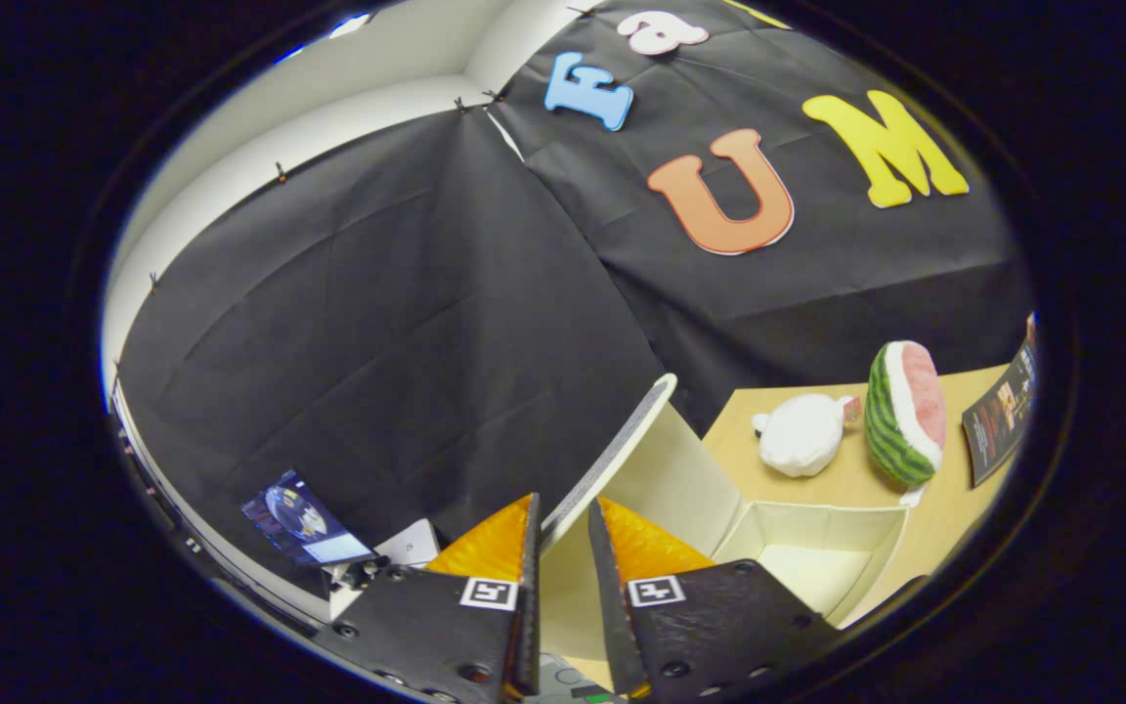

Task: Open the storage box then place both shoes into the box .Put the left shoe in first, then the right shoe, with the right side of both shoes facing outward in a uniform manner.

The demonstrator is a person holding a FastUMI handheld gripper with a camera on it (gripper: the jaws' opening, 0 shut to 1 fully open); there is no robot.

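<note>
Fingers point(534, 548) pinch the raised lid point(612, 455) of the storage box point(822, 552), gripper point(563, 533) tilted. Beyond on the table point(846, 479): white plush point(800, 433), watermelon plush point(905, 413), dark booklet point(998, 420).

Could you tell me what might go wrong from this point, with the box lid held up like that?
1. The gripper pinches only the thin edge of the raised lid; it could slip out and fall shut over the open storage box.
2. The view is strongly tilted, so pulling the lid further might drag or tip the light box on the table.
3. The white plush and watermelon plush sit close behind the box; a shifted box might knock them.
</note>
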